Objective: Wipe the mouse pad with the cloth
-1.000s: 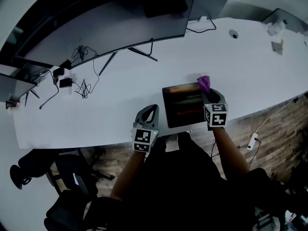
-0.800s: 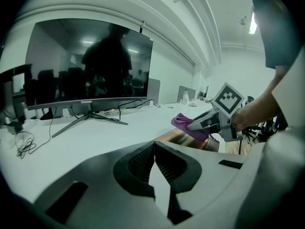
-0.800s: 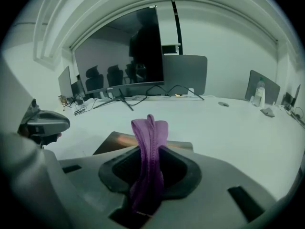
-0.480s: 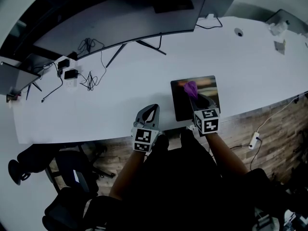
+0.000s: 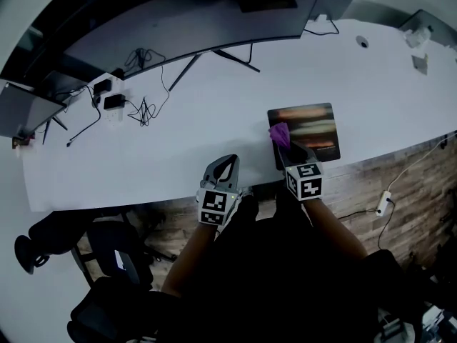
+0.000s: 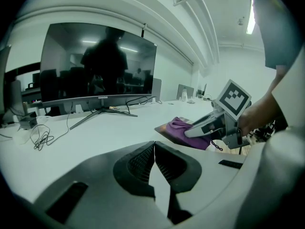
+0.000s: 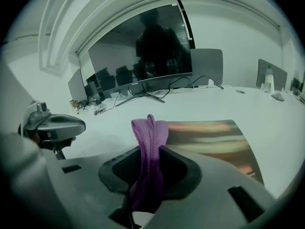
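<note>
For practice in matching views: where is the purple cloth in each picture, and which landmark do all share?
Head view: purple fabric cloth, right of centre.
Left gripper view: cloth right of centre.
Right gripper view: cloth low centre, pinched between jaws.
Shared landmark: wide dark curved monitor.

A long white desk (image 5: 214,131) bears a wide dark monitor (image 5: 186,27) above wood-plank floor (image 5: 407,191), with a black chair (image 5: 107,252) beside.

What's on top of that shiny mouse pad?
A purple cloth, clamped in the right gripper, lies on the mouse pad, at its left edge. The patch beneath is hidden.
</note>
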Motion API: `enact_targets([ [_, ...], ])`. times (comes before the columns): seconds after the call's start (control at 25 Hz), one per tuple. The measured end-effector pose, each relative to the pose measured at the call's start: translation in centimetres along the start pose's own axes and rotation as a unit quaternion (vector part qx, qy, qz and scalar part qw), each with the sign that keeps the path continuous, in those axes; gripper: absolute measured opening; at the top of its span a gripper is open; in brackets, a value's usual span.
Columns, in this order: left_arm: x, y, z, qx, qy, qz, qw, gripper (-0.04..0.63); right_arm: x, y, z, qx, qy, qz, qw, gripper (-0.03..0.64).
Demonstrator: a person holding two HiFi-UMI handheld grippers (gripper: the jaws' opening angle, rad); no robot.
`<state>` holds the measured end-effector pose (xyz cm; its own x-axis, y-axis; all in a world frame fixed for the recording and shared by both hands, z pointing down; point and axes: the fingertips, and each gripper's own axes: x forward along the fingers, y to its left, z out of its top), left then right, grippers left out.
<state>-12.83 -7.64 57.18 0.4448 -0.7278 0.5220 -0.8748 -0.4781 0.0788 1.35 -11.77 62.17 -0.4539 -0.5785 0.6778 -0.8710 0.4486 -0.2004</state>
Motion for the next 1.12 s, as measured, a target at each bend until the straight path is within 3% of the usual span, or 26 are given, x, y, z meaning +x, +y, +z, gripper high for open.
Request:
enact_targets([
  [0.4, -1.5, 1.2, -1.7, 0.004, 0.011, -0.002, 0.9999, 0.021, 0.9, 0.9, -1.1, 0.017, 0.002, -0.010, 1.000, 0.118],
  [1.12, 2.4, -1.7, 0.6, -0.028, 0.002, -0.018, 0.9995, 0.021, -1.1, -5.3, -1.5, 0.039, 0.007, -0.034, 0.999, 0.118],
])
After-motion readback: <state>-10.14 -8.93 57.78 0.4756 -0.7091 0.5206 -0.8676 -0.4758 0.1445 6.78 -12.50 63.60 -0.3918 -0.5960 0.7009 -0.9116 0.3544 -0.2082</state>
